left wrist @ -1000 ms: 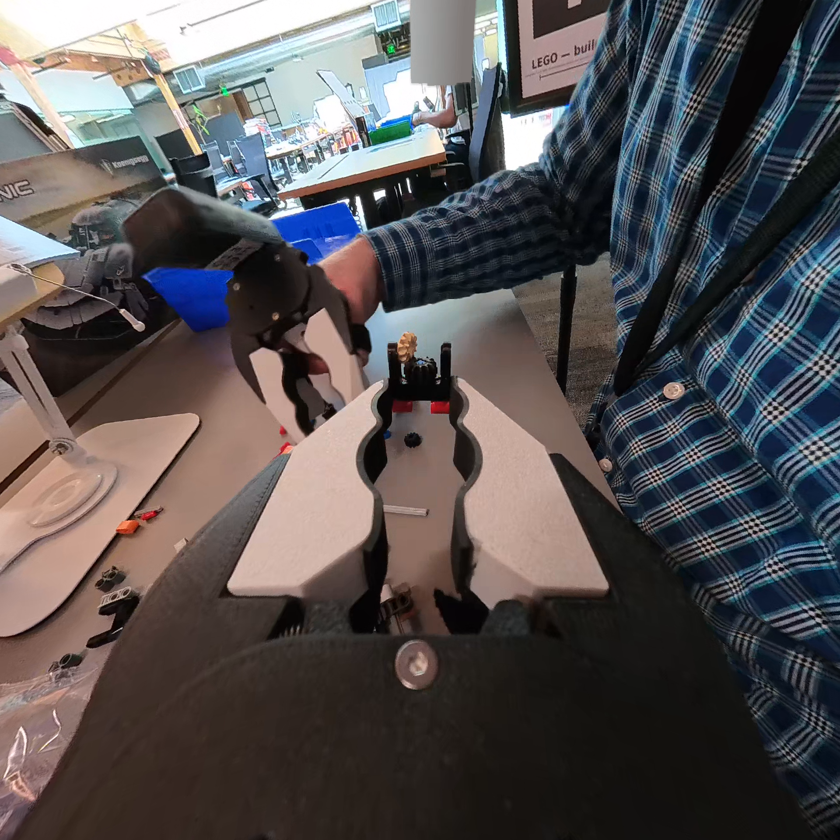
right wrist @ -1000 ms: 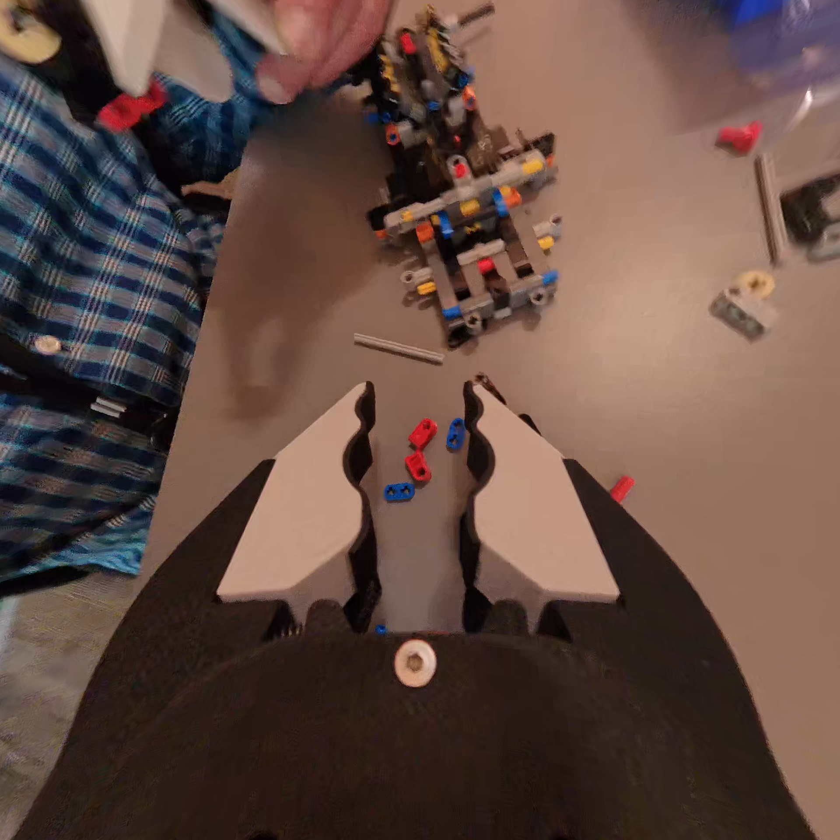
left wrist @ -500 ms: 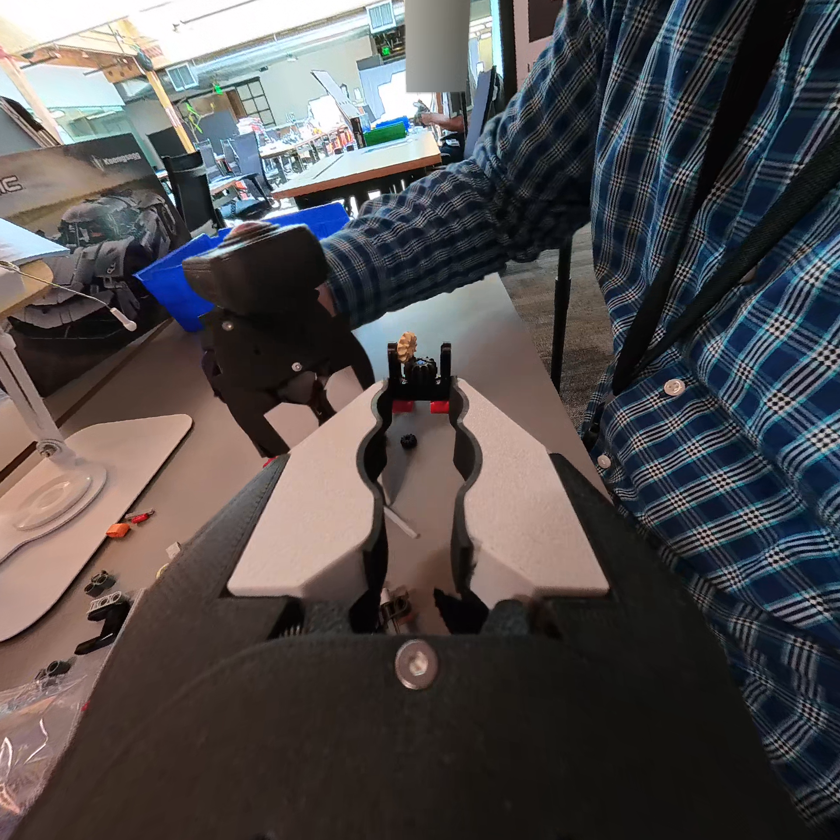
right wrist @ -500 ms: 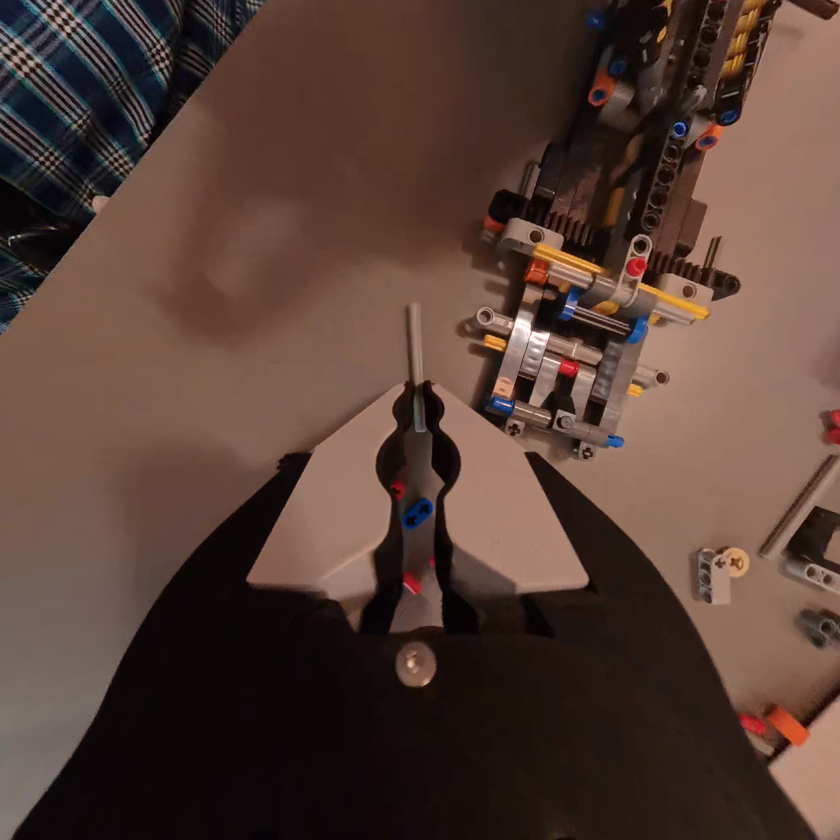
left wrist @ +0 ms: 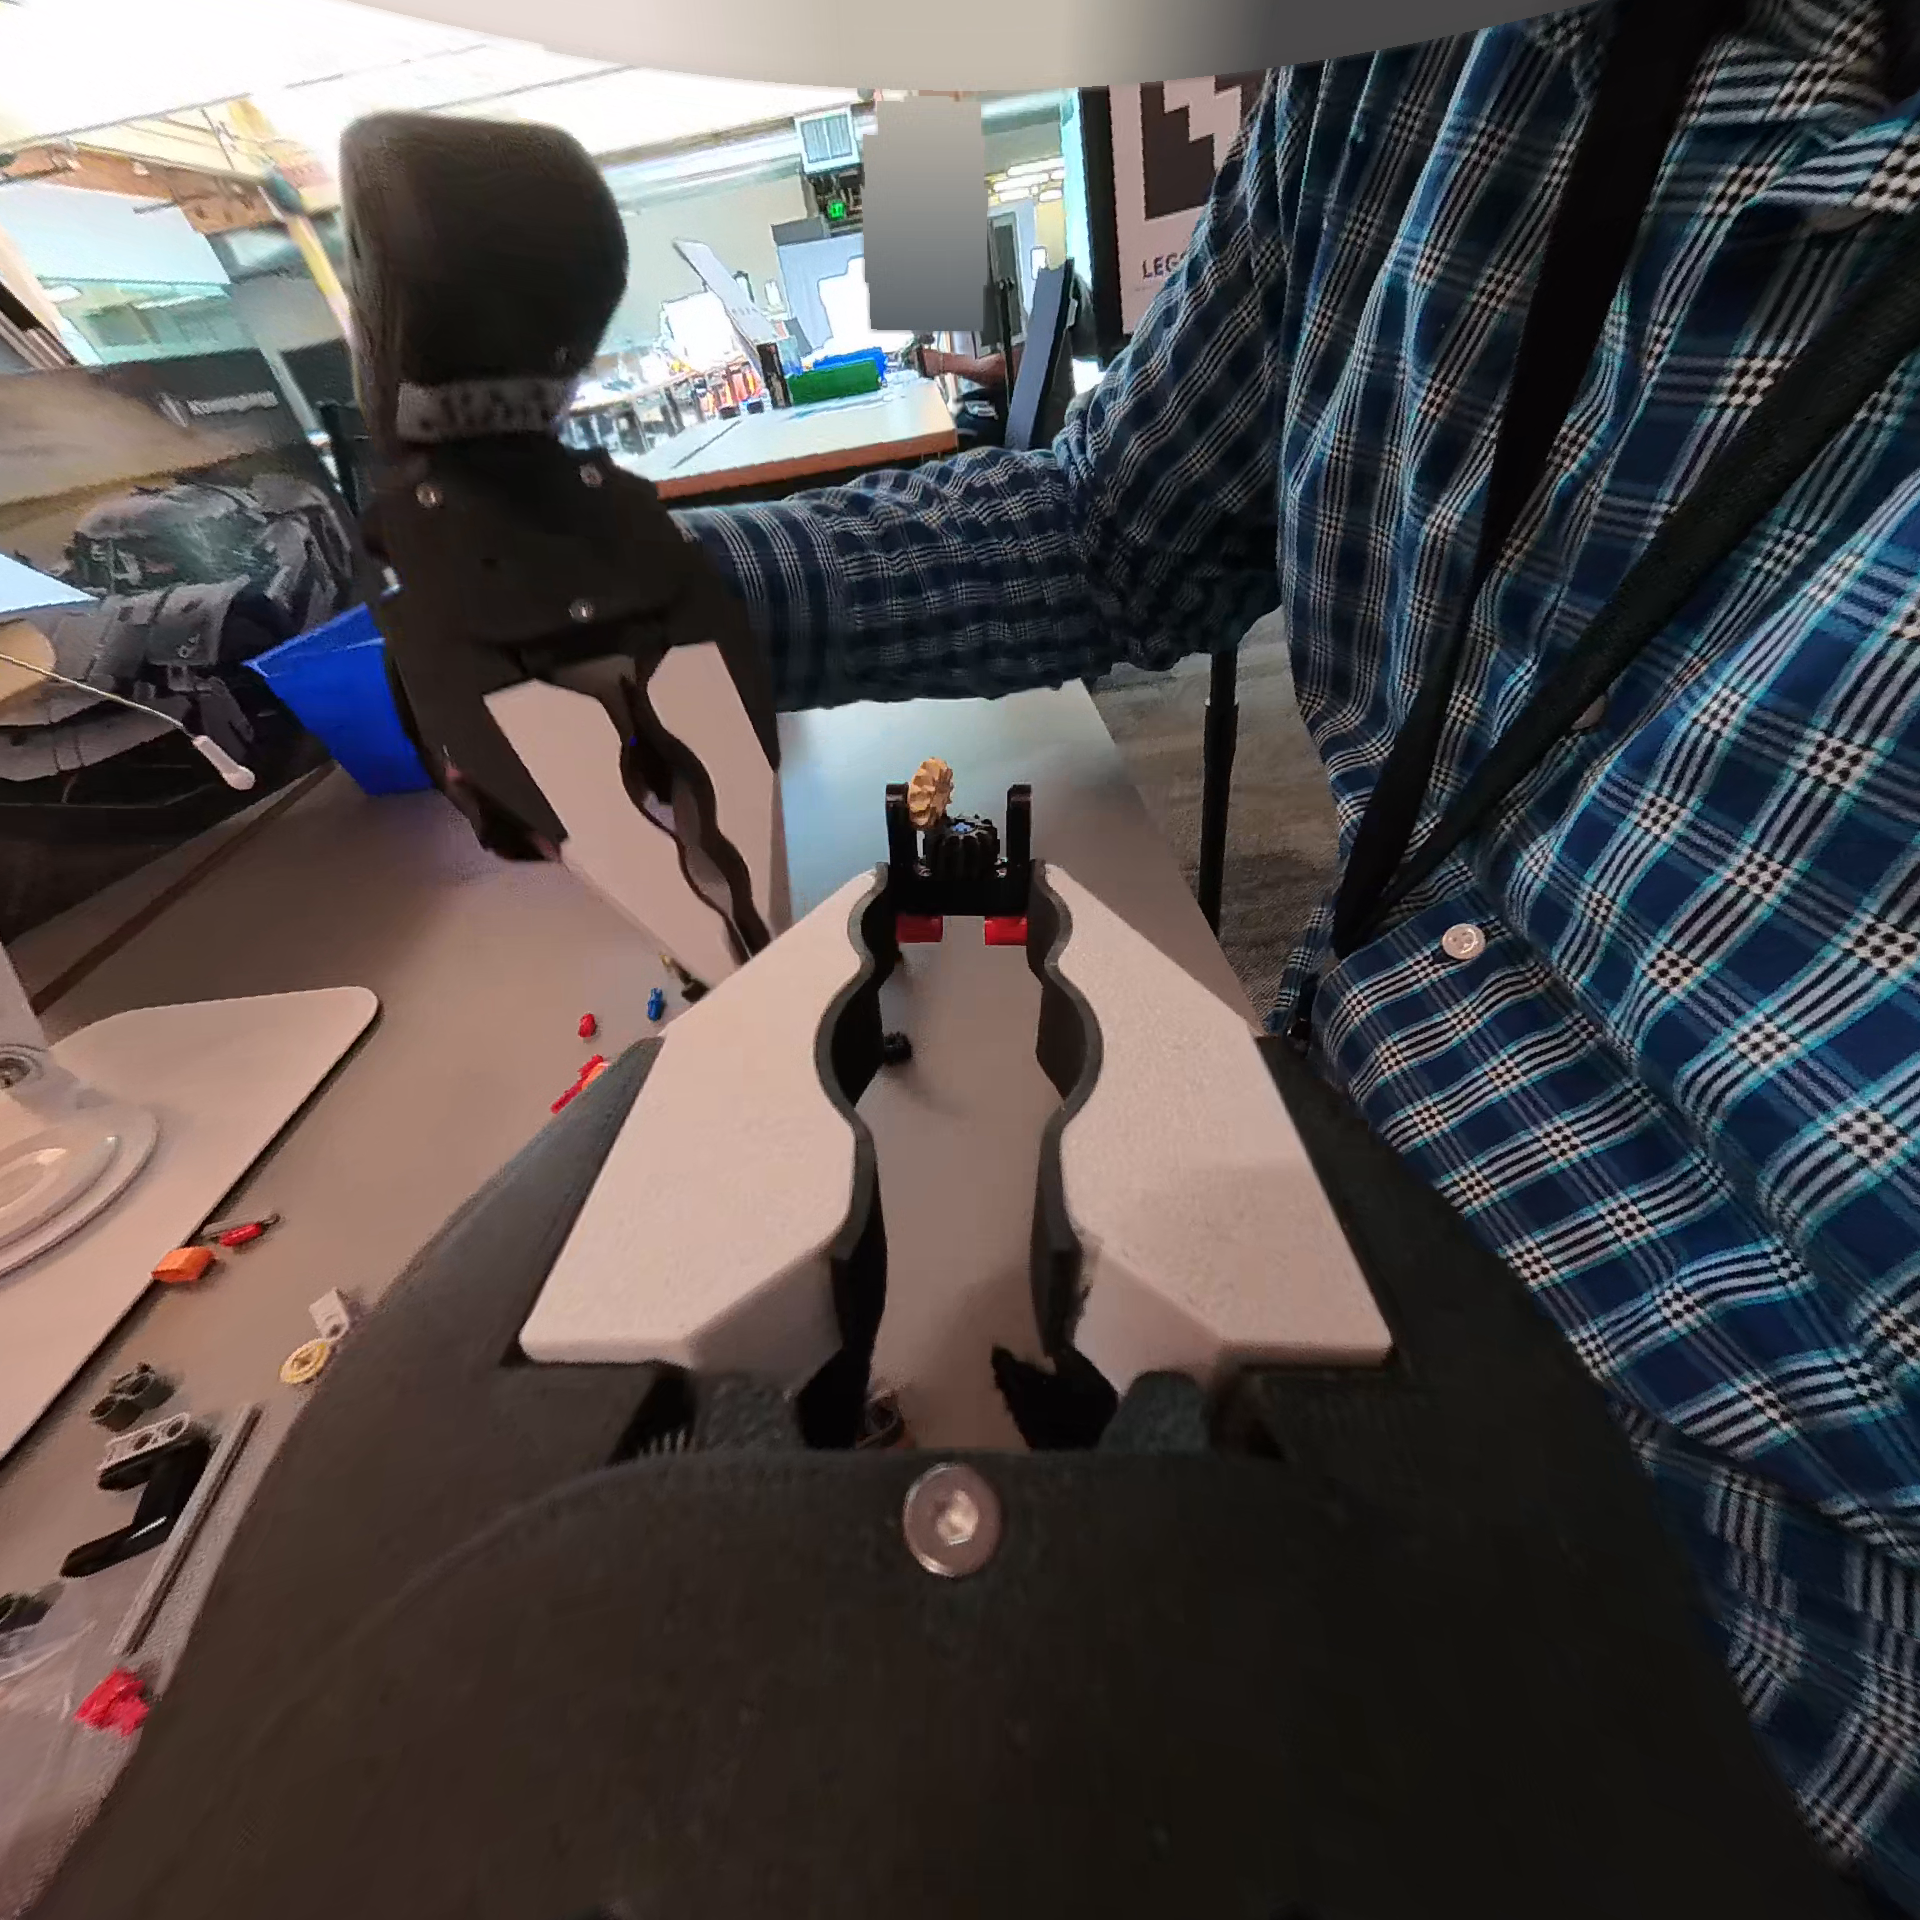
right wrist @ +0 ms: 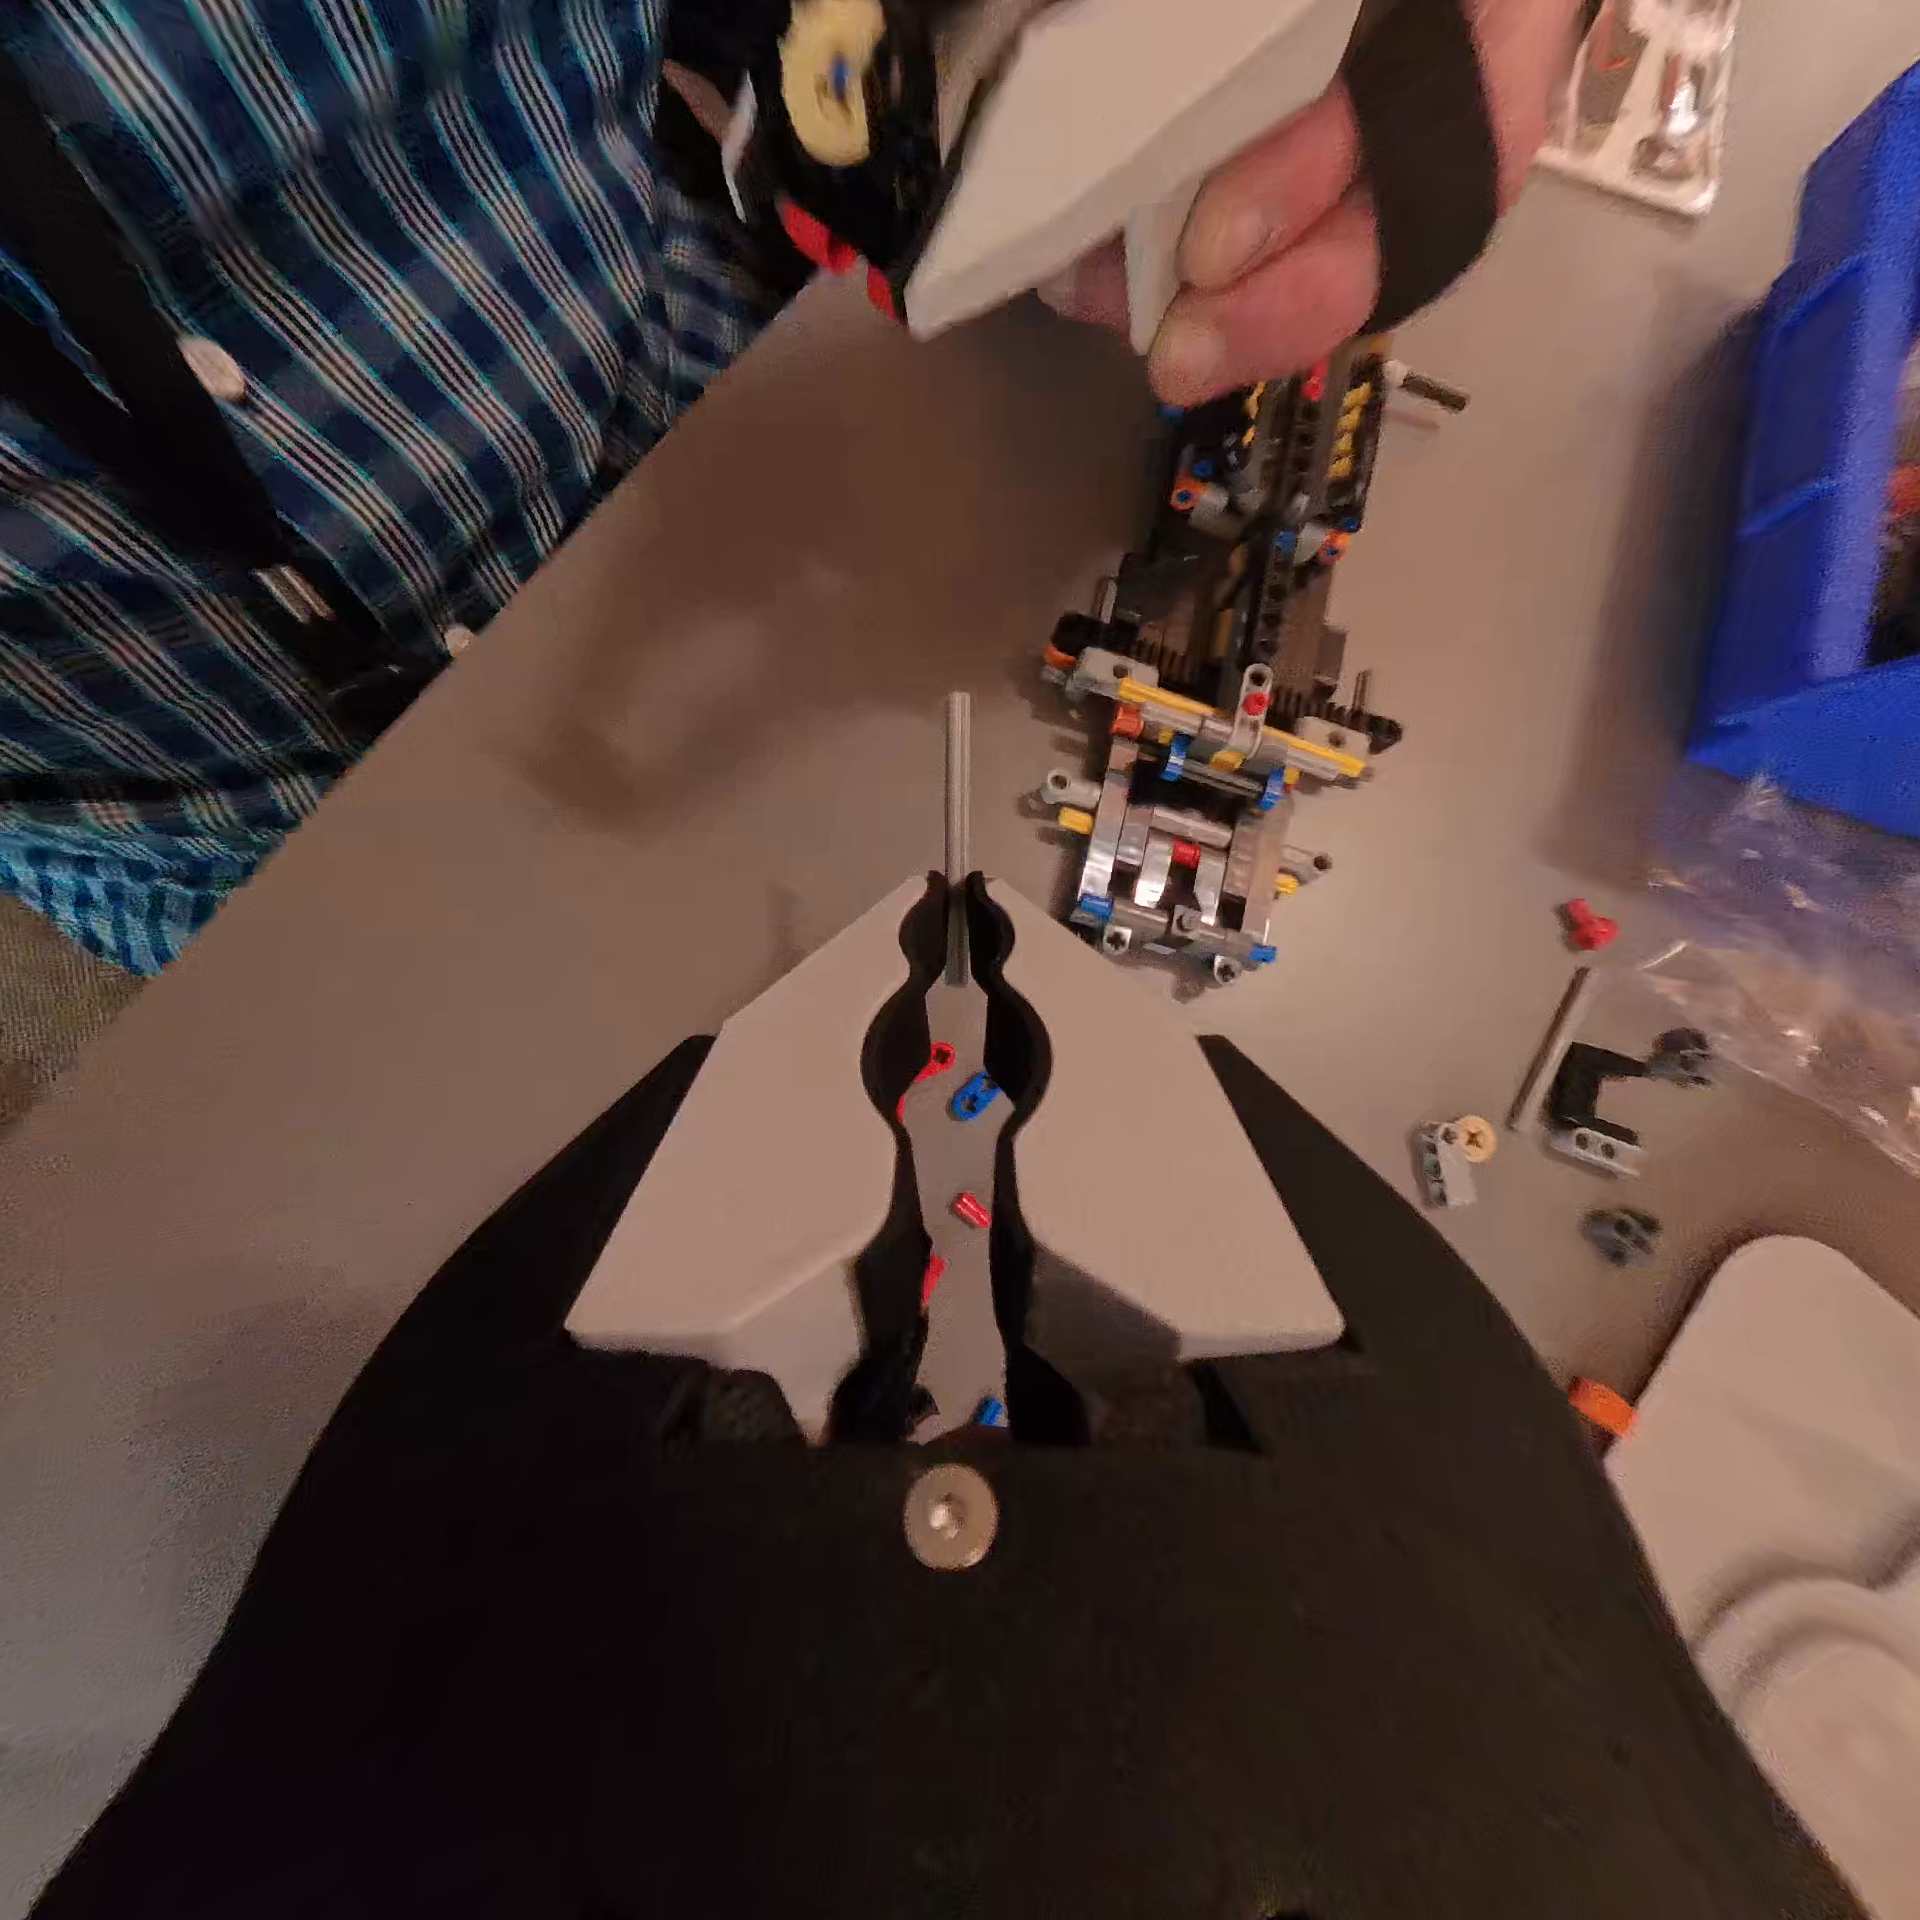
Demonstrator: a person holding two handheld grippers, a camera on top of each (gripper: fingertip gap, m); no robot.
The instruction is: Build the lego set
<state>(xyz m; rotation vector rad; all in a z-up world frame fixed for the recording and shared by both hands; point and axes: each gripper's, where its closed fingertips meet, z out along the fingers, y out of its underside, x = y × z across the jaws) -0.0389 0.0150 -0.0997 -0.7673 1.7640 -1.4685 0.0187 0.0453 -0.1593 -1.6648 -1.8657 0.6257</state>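
My left gripper (left wrist: pixel 958 894) is shut on a small black gear assembly (left wrist: pixel 958 852) with a tan gear on top and red pins below, held above the grey table. My right gripper (right wrist: pixel 957 883) is shut on a thin grey axle (right wrist: pixel 956 790) that sticks forward out of its tips, above the table. The right gripper also shows in the left wrist view (left wrist: pixel 727 925), raised at the left. The left gripper with the gear assembly (right wrist: pixel 831 104) shows blurred at the top of the right wrist view. The part-built lego model (right wrist: pixel 1205 748) lies on the table right of the axle.
Loose red and blue pins (right wrist: pixel 971 1096) lie under my right gripper. More small parts (right wrist: pixel 1579 1112) and a clear bag lie at the right. A blue bin (right wrist: pixel 1829 582) stands far right. A white stand base (left wrist: pixel 156 1122) is at the left. The person's checked shirt (left wrist: pixel 1610 831) is close at the right.
My right gripper went down to the table, shut on the grey axle and lifted it. My left gripper kept its hold on the gear assembly and barely moved.
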